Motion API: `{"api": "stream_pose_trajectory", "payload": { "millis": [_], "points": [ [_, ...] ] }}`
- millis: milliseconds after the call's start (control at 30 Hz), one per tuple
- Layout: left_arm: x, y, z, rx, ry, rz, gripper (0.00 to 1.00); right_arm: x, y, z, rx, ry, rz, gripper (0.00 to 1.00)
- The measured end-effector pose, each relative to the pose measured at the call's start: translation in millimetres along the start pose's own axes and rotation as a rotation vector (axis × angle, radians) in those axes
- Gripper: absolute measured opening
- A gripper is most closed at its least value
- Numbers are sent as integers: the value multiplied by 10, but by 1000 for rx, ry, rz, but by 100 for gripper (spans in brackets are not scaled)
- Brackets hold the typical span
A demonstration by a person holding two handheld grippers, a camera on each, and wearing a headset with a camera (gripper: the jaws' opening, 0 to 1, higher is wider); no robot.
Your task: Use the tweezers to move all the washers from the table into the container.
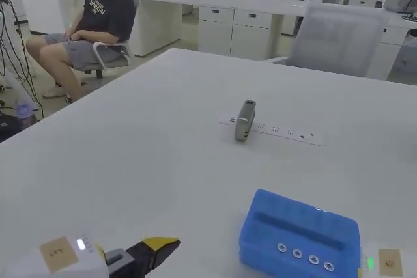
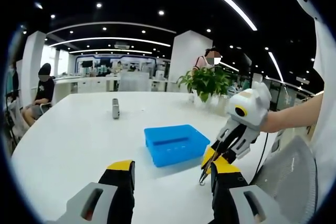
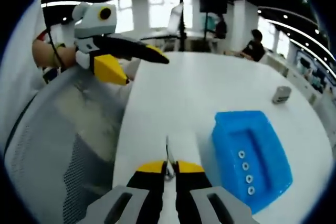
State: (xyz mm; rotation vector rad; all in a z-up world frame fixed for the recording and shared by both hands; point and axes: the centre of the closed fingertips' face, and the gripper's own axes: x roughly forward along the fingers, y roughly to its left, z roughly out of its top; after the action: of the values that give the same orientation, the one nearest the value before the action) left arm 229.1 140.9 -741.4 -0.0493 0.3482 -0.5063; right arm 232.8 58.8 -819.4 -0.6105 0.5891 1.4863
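- Four washers (image 3: 245, 166) are noted in a single row inside the sunken middle of the blue container (image 3: 275, 156), which is set flat on the white worktop (image 3: 199, 87).
- The right claw (image 3: 170, 167) is clenched on the tweezers (image 3: 168, 153). The thin tips are pushed out forward over bare worktop, just beside the container's long side and apart from it.
- In the left gripper view the tweezers are pointed down at the worktop near a container corner. Whether the tips touch the surface cannot be told.
- The left claw (image 2: 174, 167) is released, with its yellow-tipped jaws spread wide and nothing held between them. In the head view it is seen low at the worktop's near edge, well apart from the container.
- A grey adapter (image 1: 245, 120) is plugged upright into a white power strip (image 1: 290, 134) further back on the worktop, well apart from the container.
- A grey mesh chair (image 3: 63, 145) is seen at the worktop's edge.
- A potted plant (image 2: 206, 83) is placed at the far end.
- A person (image 1: 98, 21) is seated beyond the worktop.
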Motion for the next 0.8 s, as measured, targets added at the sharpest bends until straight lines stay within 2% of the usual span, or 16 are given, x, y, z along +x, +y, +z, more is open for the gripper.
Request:
{"api": "stream_pose_trajectory", "payload": {
  "millis": [133,300,433,800],
  "points": [
    [-1,3,2,1,-1,2,58,8,-23,1,-5,-1,-12,3],
    [-5,8,10,-2,-6,4,57,-1,-45,-5,29,2,-18,3],
    [-4,7,10,-1,-7,3,57,-24,-77,-12,19,17,-34,3],
    [-10,7,17,-5,-11,3,57,-161,-282,235,23,-32,-72,3]
  ]
}}
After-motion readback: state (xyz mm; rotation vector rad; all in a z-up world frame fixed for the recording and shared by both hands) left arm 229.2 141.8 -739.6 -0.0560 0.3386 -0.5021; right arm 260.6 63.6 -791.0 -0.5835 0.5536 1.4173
